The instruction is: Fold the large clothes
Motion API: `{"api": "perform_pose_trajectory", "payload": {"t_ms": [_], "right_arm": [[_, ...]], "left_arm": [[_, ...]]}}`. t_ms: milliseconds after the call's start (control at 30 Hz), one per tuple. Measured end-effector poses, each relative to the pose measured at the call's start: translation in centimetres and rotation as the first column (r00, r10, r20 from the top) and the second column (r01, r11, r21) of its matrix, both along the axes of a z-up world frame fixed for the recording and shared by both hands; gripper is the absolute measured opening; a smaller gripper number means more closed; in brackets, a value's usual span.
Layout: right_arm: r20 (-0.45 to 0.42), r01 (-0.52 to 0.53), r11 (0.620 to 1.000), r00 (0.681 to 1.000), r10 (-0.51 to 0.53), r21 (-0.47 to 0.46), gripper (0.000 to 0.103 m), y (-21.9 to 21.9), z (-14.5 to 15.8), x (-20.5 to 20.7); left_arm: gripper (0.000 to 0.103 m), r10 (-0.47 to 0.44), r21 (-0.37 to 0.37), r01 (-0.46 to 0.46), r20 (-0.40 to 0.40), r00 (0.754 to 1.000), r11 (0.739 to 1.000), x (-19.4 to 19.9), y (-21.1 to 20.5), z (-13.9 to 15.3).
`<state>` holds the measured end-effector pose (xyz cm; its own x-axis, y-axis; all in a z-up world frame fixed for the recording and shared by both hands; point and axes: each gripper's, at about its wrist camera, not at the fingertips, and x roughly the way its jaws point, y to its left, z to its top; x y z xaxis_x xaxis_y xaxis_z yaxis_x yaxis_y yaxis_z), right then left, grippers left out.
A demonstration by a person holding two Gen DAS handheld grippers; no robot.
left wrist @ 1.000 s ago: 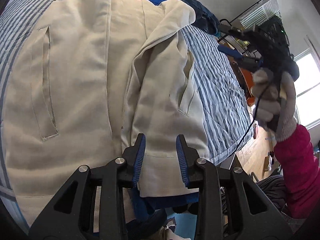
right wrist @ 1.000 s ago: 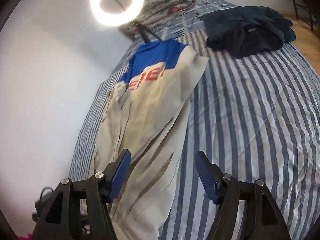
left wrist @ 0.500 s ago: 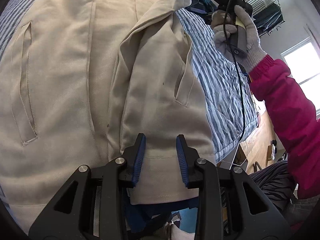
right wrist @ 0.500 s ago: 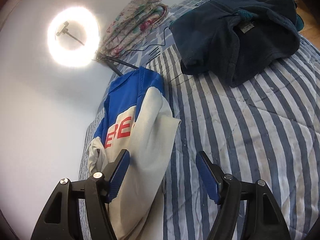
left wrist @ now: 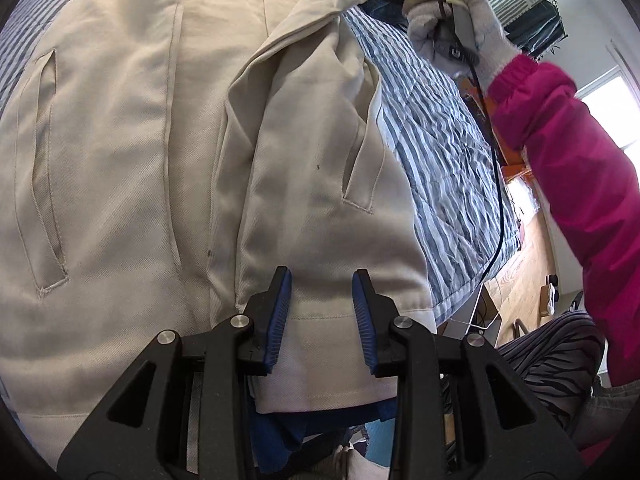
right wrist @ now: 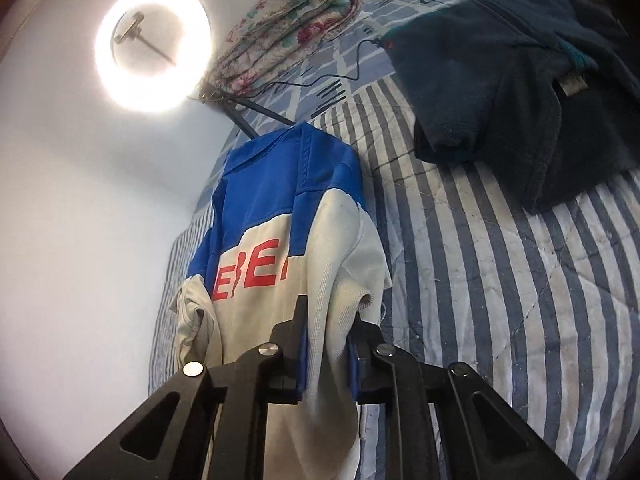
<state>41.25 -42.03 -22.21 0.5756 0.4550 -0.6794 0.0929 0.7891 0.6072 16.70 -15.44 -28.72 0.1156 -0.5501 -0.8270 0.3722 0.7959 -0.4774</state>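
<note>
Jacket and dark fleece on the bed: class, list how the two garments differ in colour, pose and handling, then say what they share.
1. Colour: the jacket is cream with a blue yoke and red letters; the fleece is plain dark navy.
2. Pose: the jacket lies stretched out long; the fleece sits bunched in a heap.
3. Handling: the right gripper is closing on the jacket's cloth, which sits between its jaws; nothing touches the fleece.
Both rest on the striped quilt.

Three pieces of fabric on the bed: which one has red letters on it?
The cream and blue jacket, the one the right gripper is closing on. The dark blue fleece is plain, and the folded blanket has a flower print.
</note>
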Motion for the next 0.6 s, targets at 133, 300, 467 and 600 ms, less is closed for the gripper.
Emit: {"api": "perform_pose_trajectory", "payload": {"t_ms": [133, 300, 467, 600], "right_arm": [[-0.006, -0.043, 0.995, 0.999, 0.043, -0.085, 0.009, 3.5, 2.9, 2.0], [-0.06, -0.135, 0.958, 0.991, 0.124, -0.254, 0.009, 11.3, 3.8, 5.6], [-0.222, -0.294, 0.919, 0.945, 0.239, -0.262, 0.036, 18.3, 0.4, 8.4], [-0.096, -0.329, 0.916, 0.944, 0.315, -0.23, 0.036, 17.7, 4.1, 6.7]], "left_arm": [[0.031, -0.01, -0.005, 0.01, 0.002, 1.0, 1.0, -0.4, 0.0, 0.0], [0.031, -0.012, 0.007, 0.012, 0.017, 1.0, 1.0, -0.8, -0.3, -0.3], [0.031, -0.023, 0.0, 0.023, 0.008, 1.0, 1.0, -1.1, -0.3, -0.3], [0.031, -0.024, -0.011, 0.024, 0.004, 1.0, 1.0, -1.2, 0.0, -0.2]]}}
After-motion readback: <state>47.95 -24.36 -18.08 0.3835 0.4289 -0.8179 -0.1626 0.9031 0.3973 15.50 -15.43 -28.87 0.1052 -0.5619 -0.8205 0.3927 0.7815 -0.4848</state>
